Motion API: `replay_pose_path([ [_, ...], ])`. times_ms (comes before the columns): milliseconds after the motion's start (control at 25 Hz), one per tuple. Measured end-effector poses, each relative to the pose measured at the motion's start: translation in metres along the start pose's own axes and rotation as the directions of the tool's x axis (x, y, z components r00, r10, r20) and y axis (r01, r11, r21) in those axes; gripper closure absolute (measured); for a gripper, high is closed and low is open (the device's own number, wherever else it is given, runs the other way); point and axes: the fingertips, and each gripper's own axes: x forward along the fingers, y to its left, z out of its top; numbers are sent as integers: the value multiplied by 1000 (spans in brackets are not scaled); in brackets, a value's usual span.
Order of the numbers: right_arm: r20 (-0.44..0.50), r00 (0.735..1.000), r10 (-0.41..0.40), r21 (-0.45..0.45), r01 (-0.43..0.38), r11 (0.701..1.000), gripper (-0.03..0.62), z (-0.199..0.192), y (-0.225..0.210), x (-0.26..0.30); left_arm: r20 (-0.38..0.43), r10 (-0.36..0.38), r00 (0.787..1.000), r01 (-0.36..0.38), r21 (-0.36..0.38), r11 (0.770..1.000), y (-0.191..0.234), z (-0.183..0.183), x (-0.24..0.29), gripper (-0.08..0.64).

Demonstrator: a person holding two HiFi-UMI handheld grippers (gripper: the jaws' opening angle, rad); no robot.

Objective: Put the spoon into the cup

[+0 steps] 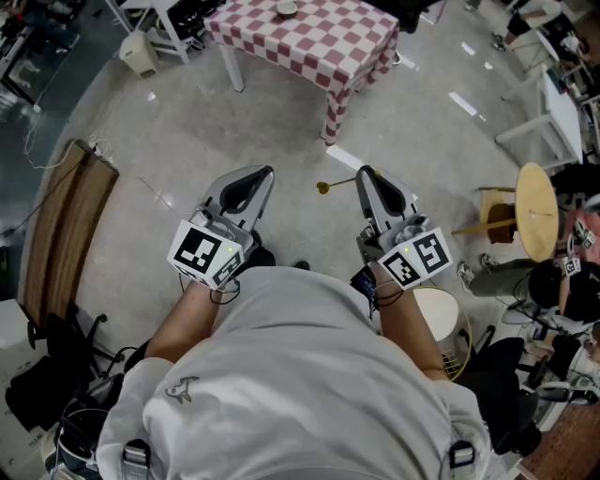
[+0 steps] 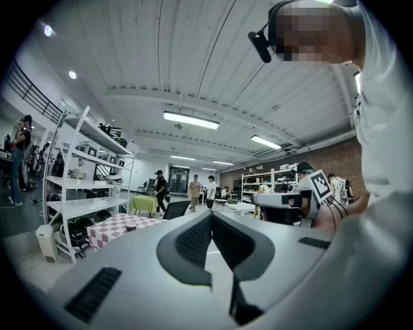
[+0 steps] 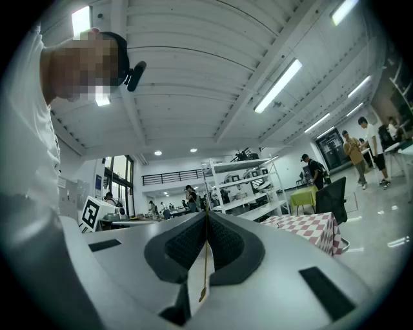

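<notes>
Head view: the person stands on the grey floor [image 1: 234, 131] with both tools held out in front, well short of the checkered worktop [image 1: 314, 42]. The left claw [image 1: 264, 174] points forward, and its jaws look pressed together. The right claw [image 1: 363, 173] pinches the thin handle of a gold spoon [image 1: 334, 185], which sticks out sideways toward the left claw, its bowl hanging in the air over the floor. A small pale cup [image 1: 287, 8] sits near the far edge of the worktop, well apart from the spoon. A round wooden stool [image 1: 536, 211] stands to the right.

Left gripper view: the left claw [image 2: 211, 216] is clenched, its dark ribbed pads meeting at the tip with nothing between them. Beyond it to the left is the checkered worktop [image 2: 113, 231] with a small dark-looking cup [image 2: 131, 227] on top. White shelving [image 2: 77, 187] rises behind it.

Right gripper view: the right claw [image 3: 207, 215] is closed on the spoon [image 3: 204, 271]; the slim handle runs between the pads and ends behind them. The checkered worktop [image 3: 310, 229] lies ahead to the right.
</notes>
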Motion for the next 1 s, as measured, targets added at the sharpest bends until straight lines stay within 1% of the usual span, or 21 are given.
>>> replay_pose_path([
  [200, 1, 1000, -13, -7, 13, 1000, 560, 0, 1, 16, 2, -15, 1000, 15, 0, 1000, 19, 1, 1, 546],
  [360, -18, 1000, -17, -12, 16, 1000, 560, -5, -1, 43, 3, -10, 1000, 10, -8, 1000, 47, -2, 0, 546],
  [520, -13, 1000, -11, -16, 11, 1000, 560, -4, 3, 76, -1, -26, 1000, 26, 14, 1000, 77, 2, -2, 546],
  [640, -17, 999, -33, -36, 32, 999, 560, -2, 6, 102, -1, -47, 999, 47, 12, 999, 104, 8, -5, 546],
  [760, -11, 999, -53, -57, 52, 997, 560, 3, 9, 126, -7, -68, 998, 68, 26, 997, 126, 12, -12, 546],
  [840, 6, 997, -74, -55, 74, 996, 560, 7, 9, 139, -11, -85, 996, 85, 40, 996, 140, 15, -18, 546],
  [1000, 25, 993, -117, -55, 118, 991, 560, 11, 5, 158, -18, -85, 996, 86, 31, 996, 172, 16, -28, 546],
])
